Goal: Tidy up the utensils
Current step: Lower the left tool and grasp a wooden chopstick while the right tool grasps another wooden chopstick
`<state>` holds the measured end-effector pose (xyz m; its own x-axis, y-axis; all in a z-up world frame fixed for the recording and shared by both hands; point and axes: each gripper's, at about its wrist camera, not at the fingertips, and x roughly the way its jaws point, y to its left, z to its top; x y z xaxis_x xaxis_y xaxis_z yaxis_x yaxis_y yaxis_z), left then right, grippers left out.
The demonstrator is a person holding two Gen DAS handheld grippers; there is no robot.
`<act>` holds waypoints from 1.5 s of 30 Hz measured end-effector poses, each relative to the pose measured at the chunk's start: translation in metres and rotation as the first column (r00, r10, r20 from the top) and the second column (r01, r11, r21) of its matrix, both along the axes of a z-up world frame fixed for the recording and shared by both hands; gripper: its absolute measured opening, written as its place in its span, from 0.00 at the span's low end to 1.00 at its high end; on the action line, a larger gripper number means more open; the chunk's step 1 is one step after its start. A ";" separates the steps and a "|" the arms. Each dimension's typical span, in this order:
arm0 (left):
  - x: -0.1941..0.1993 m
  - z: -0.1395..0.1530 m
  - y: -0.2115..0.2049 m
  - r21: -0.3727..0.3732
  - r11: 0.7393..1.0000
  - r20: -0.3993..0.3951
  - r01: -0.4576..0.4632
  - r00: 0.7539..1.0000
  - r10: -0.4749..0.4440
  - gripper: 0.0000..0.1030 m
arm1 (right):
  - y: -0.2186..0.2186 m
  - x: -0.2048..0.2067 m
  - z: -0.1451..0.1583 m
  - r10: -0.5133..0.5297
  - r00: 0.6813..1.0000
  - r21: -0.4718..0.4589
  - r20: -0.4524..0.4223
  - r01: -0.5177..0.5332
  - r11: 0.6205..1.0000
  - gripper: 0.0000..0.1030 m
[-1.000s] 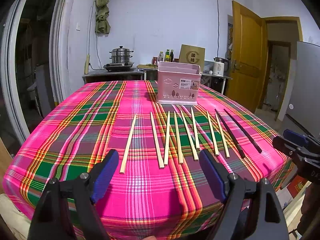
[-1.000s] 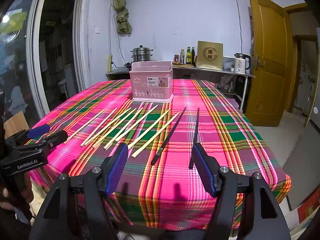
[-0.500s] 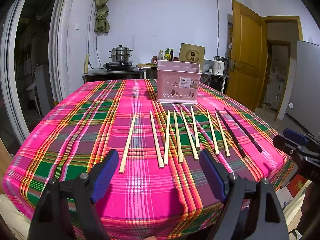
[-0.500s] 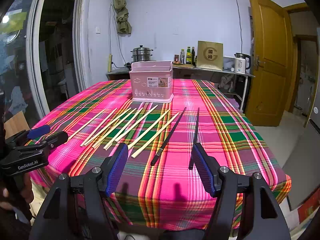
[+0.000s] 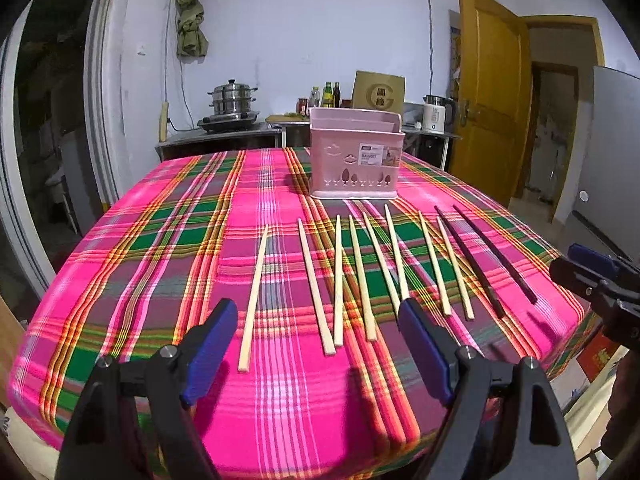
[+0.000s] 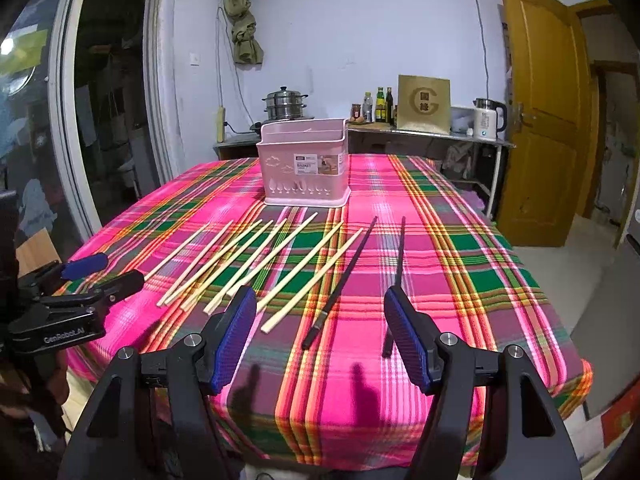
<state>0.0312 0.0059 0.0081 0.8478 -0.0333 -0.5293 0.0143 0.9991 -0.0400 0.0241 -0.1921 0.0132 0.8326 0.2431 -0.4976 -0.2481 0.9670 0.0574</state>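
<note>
Several pale wooden chopsticks [image 5: 316,286] [image 6: 240,264] and two black chopsticks [image 5: 472,264] [image 6: 344,280] lie side by side on the pink plaid tablecloth [image 5: 160,264] [image 6: 460,264]. A pink utensil basket [image 5: 354,158] [image 6: 304,168] stands upright behind them. My left gripper [image 5: 316,344] is open and empty above the table's near edge, in front of the wooden chopsticks. My right gripper [image 6: 320,336] is open and empty in front of the black chopsticks. Each gripper also shows in the other's view [image 5: 592,276] [image 6: 96,276].
A counter behind the table holds a steel steamer pot [image 5: 232,100], bottles [image 6: 380,106], a brown box [image 6: 424,102] and a white kettle [image 6: 486,118]. A yellow door [image 6: 536,120] is at the right. The table edge drops off near both grippers.
Both grippers have stayed almost still; the left view has crept very slightly. The chopsticks and basket have not moved.
</note>
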 end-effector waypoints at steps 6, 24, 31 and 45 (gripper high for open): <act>0.033 0.003 0.009 0.000 1.000 -0.056 0.004 0.998 -0.004 0.82 | 0.002 0.032 0.000 0.013 0.998 0.004 -0.055 -0.013 1.000 0.65; 0.156 -0.005 0.014 -0.028 0.997 -0.305 0.077 0.949 -0.082 0.66 | 0.017 0.154 -0.007 0.052 0.963 0.011 -0.264 -0.051 0.999 0.32; 0.179 -0.019 0.012 -0.016 0.996 -0.362 0.084 0.928 -0.085 0.50 | 0.020 0.191 -0.024 0.044 0.932 0.011 -0.359 -0.043 0.999 0.26; 0.196 -0.026 0.008 0.011 0.996 -0.389 0.092 0.918 -0.081 0.32 | 0.028 0.232 -0.043 0.014 0.893 -0.010 -0.450 -0.020 1.000 0.14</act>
<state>0.2272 0.0144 -0.0183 0.5707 -0.0774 -0.8175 0.0898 0.9955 -0.0315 0.2559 -0.1646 -0.0297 0.5145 0.2454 -0.8216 -0.2152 0.9645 0.1533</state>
